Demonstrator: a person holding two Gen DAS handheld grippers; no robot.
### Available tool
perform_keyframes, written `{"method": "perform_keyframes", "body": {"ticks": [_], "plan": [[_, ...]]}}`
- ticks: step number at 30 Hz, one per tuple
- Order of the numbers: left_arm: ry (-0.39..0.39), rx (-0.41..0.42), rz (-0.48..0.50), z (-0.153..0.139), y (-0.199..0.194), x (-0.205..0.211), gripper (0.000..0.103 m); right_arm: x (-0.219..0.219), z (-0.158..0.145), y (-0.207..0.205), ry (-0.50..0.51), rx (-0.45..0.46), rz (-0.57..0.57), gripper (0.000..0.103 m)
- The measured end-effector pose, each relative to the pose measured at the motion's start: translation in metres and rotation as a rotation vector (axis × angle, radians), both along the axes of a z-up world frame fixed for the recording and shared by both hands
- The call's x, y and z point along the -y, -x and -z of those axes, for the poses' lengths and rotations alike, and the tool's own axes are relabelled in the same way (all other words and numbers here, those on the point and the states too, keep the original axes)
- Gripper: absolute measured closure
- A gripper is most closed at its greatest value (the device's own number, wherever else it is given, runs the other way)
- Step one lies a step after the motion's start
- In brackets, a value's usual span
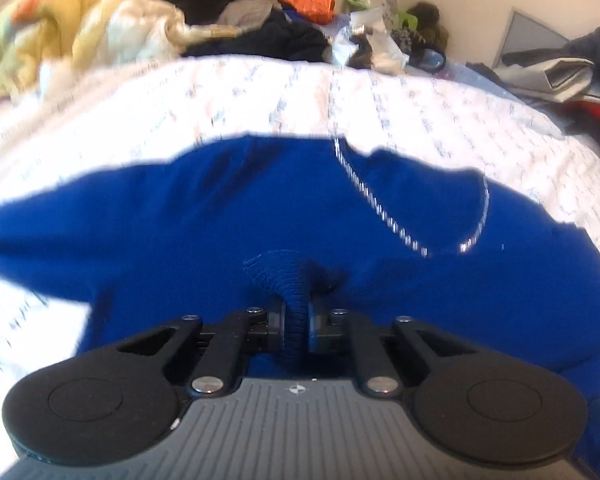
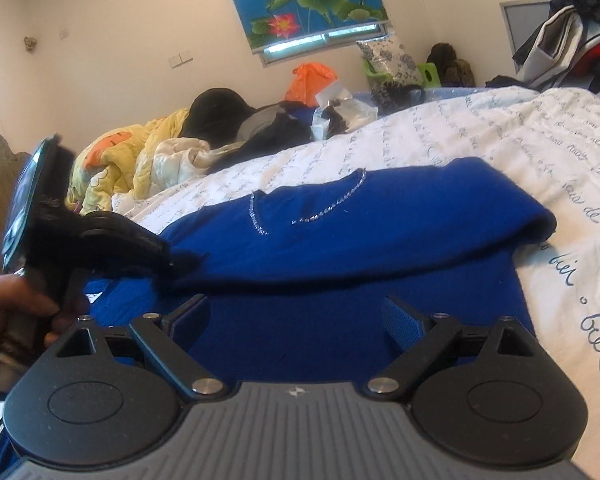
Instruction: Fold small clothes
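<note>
A royal blue sweater (image 1: pixel 260 208) with a line of silver sequins (image 1: pixel 376 204) lies on the white printed bedsheet (image 1: pixel 220 96). My left gripper (image 1: pixel 297 320) is shut on a ribbed edge of the sweater and lifts it slightly. In the right wrist view the sweater (image 2: pixel 340 232) is partly folded over itself, with the sequin line (image 2: pixel 324 212) on top. My right gripper (image 2: pixel 296 320) is open just above the blue fabric, holding nothing. The left gripper (image 2: pixel 180 260) shows at the left of that view, pinching the sweater's edge.
A pile of bedding and clothes, yellow quilt (image 2: pixel 124 160), black garment (image 2: pixel 220 112) and orange bag (image 2: pixel 312 80), lies at the far side of the bed. More clothes (image 2: pixel 580 32) are stacked at the right. The sheet (image 2: pixel 560 152) extends right of the sweater.
</note>
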State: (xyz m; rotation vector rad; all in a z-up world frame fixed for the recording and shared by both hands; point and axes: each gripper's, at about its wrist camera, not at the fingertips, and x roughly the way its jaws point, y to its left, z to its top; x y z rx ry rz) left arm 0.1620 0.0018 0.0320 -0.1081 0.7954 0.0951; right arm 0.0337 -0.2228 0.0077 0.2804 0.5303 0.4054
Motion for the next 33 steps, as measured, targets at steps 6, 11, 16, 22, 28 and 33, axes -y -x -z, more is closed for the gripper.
{"method": "perform_keyframes", "body": {"ticks": [6, 11, 16, 22, 28, 33], "plan": [[-0.151, 0.178, -0.055, -0.04, 0.012, -0.029, 0.091, 0.002, 0.004, -0.008, -0.032, -0.039, -0.011, 0.009], [-0.243, 0.004, -0.048, 0.024, -0.001, -0.049, 0.089, 0.004, 0.006, -0.012, -0.053, -0.067, -0.009, 0.009], [-0.353, 0.179, -0.061, 0.009, 0.039, -0.045, 0.045, 0.008, 0.002, -0.013, -0.065, -0.077, -0.035, 0.009], [-0.229, 0.359, 0.041, -0.03, 0.054, -0.035, 0.029, 0.042, -0.06, -0.048, -0.179, 0.081, 0.034, 0.0], [-0.099, 0.134, 0.135, 0.036, 0.005, -0.024, 0.028, 0.004, -0.033, -0.164, -0.008, -0.149, -0.057, 0.0], [-0.009, 0.104, 0.091, 0.057, 0.003, -0.081, 0.007, 0.01, 0.001, -0.173, 0.207, -0.112, -0.047, 0.001]]}}
